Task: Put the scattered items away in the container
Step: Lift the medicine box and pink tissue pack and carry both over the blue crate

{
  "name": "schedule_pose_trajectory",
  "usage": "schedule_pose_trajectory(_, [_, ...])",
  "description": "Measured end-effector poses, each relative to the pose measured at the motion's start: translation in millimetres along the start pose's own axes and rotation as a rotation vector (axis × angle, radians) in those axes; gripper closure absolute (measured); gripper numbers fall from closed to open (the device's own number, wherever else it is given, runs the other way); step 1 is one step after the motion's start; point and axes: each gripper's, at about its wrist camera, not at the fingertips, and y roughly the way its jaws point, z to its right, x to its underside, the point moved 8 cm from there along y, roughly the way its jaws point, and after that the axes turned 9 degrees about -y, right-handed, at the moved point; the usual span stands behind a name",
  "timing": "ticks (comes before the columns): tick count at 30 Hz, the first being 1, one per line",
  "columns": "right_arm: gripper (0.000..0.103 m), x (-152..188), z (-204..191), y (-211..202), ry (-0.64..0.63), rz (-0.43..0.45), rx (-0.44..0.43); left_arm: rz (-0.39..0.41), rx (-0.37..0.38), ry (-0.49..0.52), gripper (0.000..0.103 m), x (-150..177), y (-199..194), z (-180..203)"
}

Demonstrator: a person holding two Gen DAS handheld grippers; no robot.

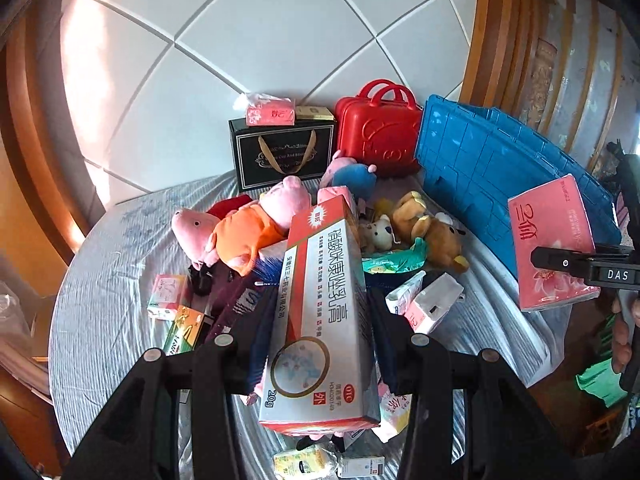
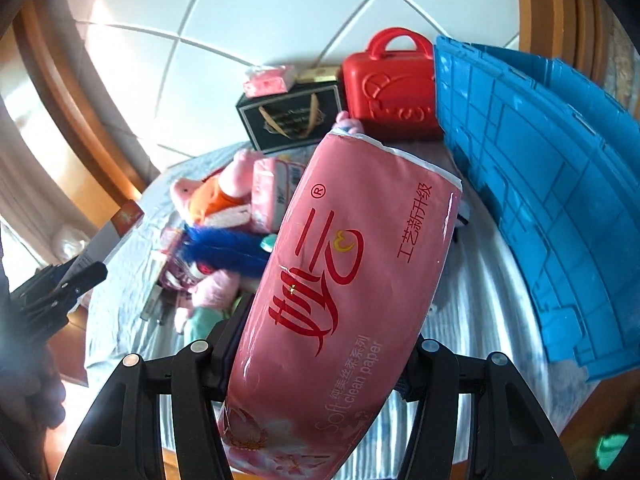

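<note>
My left gripper (image 1: 320,304) is shut on a long white and red ointment box (image 1: 320,320), held lengthwise above the table. My right gripper (image 2: 324,328) is shut on a pink pack of tissue paper (image 2: 344,296); the same pack (image 1: 554,244) and right gripper (image 1: 560,262) show at the right of the left wrist view. The blue plastic crate (image 1: 492,184) (image 2: 552,208) stands at the table's right side, its ribbed wall facing me. Scattered below lie pig plush toys (image 1: 240,228), a brown bear plush (image 1: 432,232) and small packets (image 1: 432,304).
A red toy suitcase (image 1: 380,132) (image 2: 392,88) and a black gift bag (image 1: 284,152) (image 2: 292,116) stand at the table's far edge. A striped cloth (image 1: 104,312) covers the round table. White floor tiles lie beyond. A hand (image 1: 624,332) holds the right gripper.
</note>
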Motion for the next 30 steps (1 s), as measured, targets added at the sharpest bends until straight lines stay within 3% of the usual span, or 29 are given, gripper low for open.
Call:
schedule_pose_trajectory(8, [0.046,-24,-4,-34,-0.075,0.081,-0.056,0.062,-0.057,-0.034,0.059,-19,-32,13])
schedule_pose_trajectory(16, [0.046,-49,10,-66,-0.144,0.157,-0.125,0.113,-0.089,-0.038,0.059,-42,-48,52])
schedule_pose_trajectory(30, [0.046,-83,81,-106,-0.181,0.242,-0.188,0.167,-0.116,-0.029,0.059,-74,-40,141])
